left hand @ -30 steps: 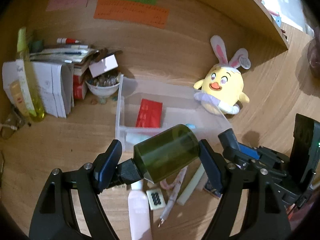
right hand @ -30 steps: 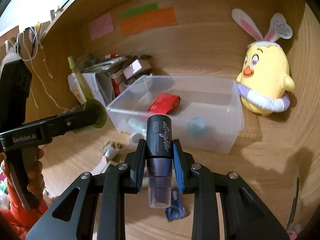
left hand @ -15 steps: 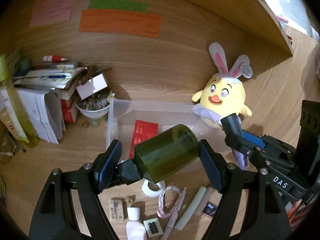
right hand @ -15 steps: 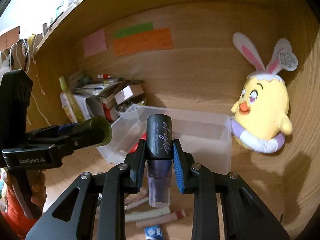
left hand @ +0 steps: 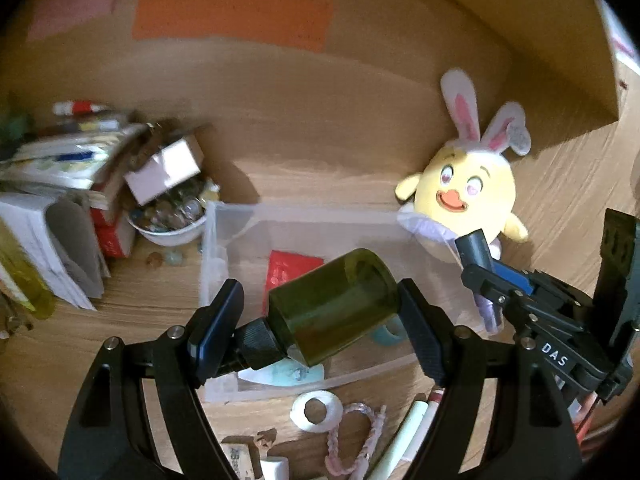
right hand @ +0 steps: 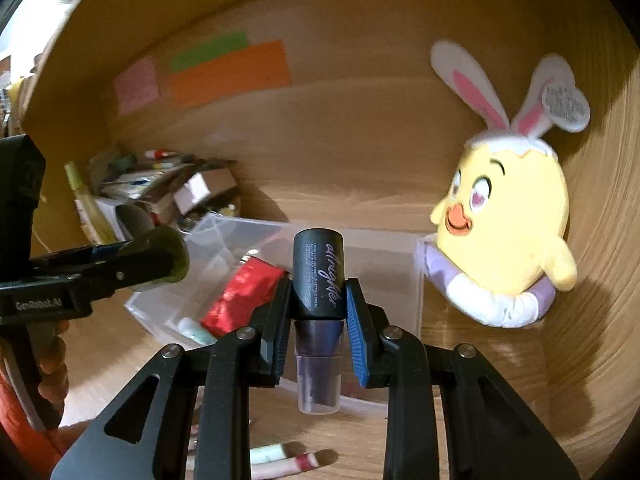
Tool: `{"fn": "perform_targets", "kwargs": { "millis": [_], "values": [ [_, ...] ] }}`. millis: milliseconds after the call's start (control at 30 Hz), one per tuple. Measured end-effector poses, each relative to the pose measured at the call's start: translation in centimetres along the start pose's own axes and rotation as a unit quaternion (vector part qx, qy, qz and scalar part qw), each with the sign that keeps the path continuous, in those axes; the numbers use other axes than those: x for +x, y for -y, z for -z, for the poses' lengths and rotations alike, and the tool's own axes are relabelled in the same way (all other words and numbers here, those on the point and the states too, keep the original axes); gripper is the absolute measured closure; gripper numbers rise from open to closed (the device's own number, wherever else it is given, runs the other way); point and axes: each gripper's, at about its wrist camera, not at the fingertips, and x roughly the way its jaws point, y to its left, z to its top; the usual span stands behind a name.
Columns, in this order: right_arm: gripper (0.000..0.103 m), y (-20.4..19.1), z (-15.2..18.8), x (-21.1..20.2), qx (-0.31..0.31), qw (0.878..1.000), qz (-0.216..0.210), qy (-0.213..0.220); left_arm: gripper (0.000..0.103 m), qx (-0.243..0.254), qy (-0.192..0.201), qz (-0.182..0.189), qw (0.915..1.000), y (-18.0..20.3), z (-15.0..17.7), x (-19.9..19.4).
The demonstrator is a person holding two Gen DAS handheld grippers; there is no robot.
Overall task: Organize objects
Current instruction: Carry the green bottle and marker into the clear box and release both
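plush chick (right hand: 504, 232), sticky notes (left hand: 232, 12)

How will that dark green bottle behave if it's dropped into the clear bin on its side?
The dark green bottle is round and looks smooth, so it would probably roll until a wall of the clear bin stops it. It looks like rigid plastic, so it is unlikely to break.

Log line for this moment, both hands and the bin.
left gripper: shut on green bottle | right gripper: shut on spray bottle | clear bin: below both, red packet inside
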Motion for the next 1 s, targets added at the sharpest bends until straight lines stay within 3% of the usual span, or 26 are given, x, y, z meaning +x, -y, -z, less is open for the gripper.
{"fn": "perform_targets", "kwargs": {
  "millis": [433, 833, 1000],
  "values": [
    [0.08, 1.3, 1.2, 4.2, 0.012, 0.998, 0.018, -0.051, 0.025, 0.019, -0.056, 0.003, 0.9982, 0.5, 0.6, 5.2],
    [0.079, 0.2, 1.7, 5.8, -0.019, 0.996, 0.035, -0.075, 0.025, 0.05, -0.062, -0.015, 0.9967, 1.1, 1.1, 5.7],
    [0.078, 0.3, 1.6, 5.6, -0.02, 0.996, 0.027, -0.081, 0.019, 0.047, -0.063, -0.02, 0.9967, 0.9, 1.1, 5.4]
  ]
}}
